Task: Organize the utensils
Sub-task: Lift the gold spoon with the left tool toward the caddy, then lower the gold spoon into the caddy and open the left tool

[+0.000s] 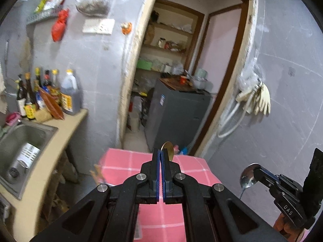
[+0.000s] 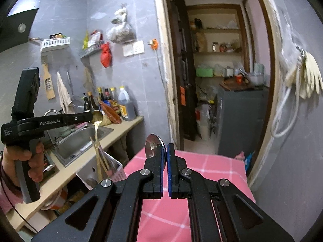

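My left gripper [image 1: 159, 151] is shut on a gold spoon [image 1: 168, 148]; its bowl sticks up past the right finger. In the right wrist view the left gripper [image 2: 90, 118] is held by a hand over the counter, and the gold spoon [image 2: 96, 121] hangs handle down from it. My right gripper [image 2: 166, 147] is shut on a silver spoon [image 2: 153, 144], bowl up on the left side. From the left wrist view the right gripper [image 1: 256, 170] holds that silver spoon [image 1: 248, 175] at the far right. Both grippers are raised above a table with a pink checked cloth [image 2: 212, 167].
A steel sink [image 1: 24, 133] with a white perforated cylinder [image 1: 28, 155] lies to the left, with sauce bottles [image 1: 50, 92] behind it. A pink basket with chopsticks [image 2: 118, 173] stands by the table's left edge. Ahead, a doorway shows a grey cabinet [image 1: 177, 113]. Gloves [image 1: 260, 98] hang on the right wall.
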Tool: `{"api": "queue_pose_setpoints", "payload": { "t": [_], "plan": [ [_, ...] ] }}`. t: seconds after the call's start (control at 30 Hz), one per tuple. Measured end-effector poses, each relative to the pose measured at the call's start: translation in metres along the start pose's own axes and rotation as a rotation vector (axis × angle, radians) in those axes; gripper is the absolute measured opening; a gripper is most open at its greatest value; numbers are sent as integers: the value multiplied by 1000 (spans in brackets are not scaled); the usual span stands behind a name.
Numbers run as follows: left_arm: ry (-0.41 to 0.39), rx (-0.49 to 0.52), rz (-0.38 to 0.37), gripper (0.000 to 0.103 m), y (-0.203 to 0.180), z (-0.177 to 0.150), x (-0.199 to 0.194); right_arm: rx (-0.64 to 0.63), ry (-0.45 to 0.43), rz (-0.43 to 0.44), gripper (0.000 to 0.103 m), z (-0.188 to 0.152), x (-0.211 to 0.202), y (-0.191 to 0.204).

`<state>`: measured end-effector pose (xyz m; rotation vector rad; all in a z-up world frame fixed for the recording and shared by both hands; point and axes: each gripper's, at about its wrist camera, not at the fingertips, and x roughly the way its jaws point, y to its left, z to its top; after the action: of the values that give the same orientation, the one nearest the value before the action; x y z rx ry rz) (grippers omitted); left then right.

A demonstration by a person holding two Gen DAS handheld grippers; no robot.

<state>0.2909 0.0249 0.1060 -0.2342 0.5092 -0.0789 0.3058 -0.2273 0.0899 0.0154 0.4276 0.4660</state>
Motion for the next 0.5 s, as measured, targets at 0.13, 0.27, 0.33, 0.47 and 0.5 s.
{"api": "queue_pose_setpoints", "payload": {
  "t": [0.13, 0.27, 0.33, 0.47, 0.5],
  "plan": [
    [-38, -4, 43, 2, 22, 11, -18, -31, -24, 33, 3, 12, 11, 25],
    [-78, 8, 97, 2, 37, 14, -34, -89, -47, 34, 3, 15, 25, 54],
    [-92, 9, 118, 2, 45, 12, -38, -112, -51, 34, 3, 16, 29, 67],
    [-112, 5, 153, 2, 57, 3, -36, -168, -68, 13, 3, 15, 43, 89],
    [-116, 6, 161, 2, 59, 1, -35, -182, -74, 5, 3, 13, 46, 94]
  ]
}}
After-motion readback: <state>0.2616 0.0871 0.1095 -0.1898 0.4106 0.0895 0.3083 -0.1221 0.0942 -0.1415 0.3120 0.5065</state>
